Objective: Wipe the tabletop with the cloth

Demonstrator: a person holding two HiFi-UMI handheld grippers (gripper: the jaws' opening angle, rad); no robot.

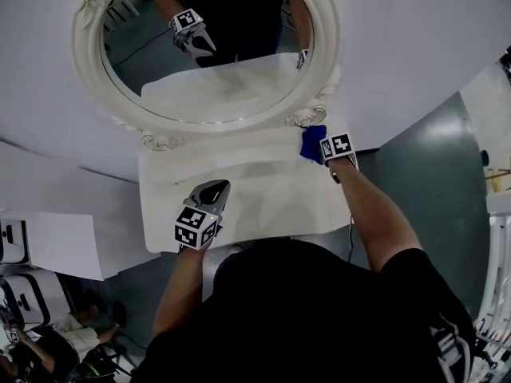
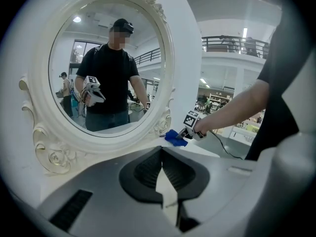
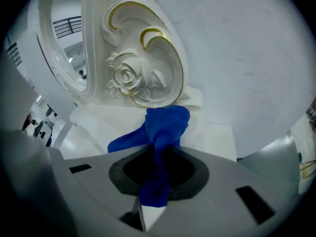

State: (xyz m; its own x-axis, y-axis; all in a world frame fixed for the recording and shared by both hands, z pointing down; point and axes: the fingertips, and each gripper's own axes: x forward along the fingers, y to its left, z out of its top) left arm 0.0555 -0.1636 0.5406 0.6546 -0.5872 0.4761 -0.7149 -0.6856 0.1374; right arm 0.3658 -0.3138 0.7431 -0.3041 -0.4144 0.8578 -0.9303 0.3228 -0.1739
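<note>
Item: oval mirror (image 1: 89, 78) in a white carved frame, upright at the back of the tabletop (image 1: 263, 194); spans the left and middle of the head view; a gold-lined scroll with a carved rose (image 3: 127, 75) sits at the frame's lower right foot; the glass reflects a person in a black shirt (image 2: 106, 78).

Item: left hand-held gripper (image 1: 214, 188), over the front left part of the tabletop, pointing toward the mirror; its own view shows the jaws pressed together with nothing between them; whether it touches the surface cannot be told; marker cube at its rear, with a bare forearm (image 1: 180, 286) behind it.

Item: tabletop, white and small, set against a white wall; the mirror stands along its rear edge.

Item: cloth (image 1: 312, 142), blue; at the rear right corner of the tabletop, just beside the frame's right foot; its bunched free end lies at the base of the rose scroll, and one flap spreads left over the white surface (image 3: 123, 142).

Item: right hand-held gripper (image 1: 321, 148), at the tabletop's rear right corner; jaws clenched on a twisted strand of the cloth, which runs back between them (image 3: 157, 174); marker cube on top, with the person's right forearm (image 1: 375, 214) behind it.
</note>
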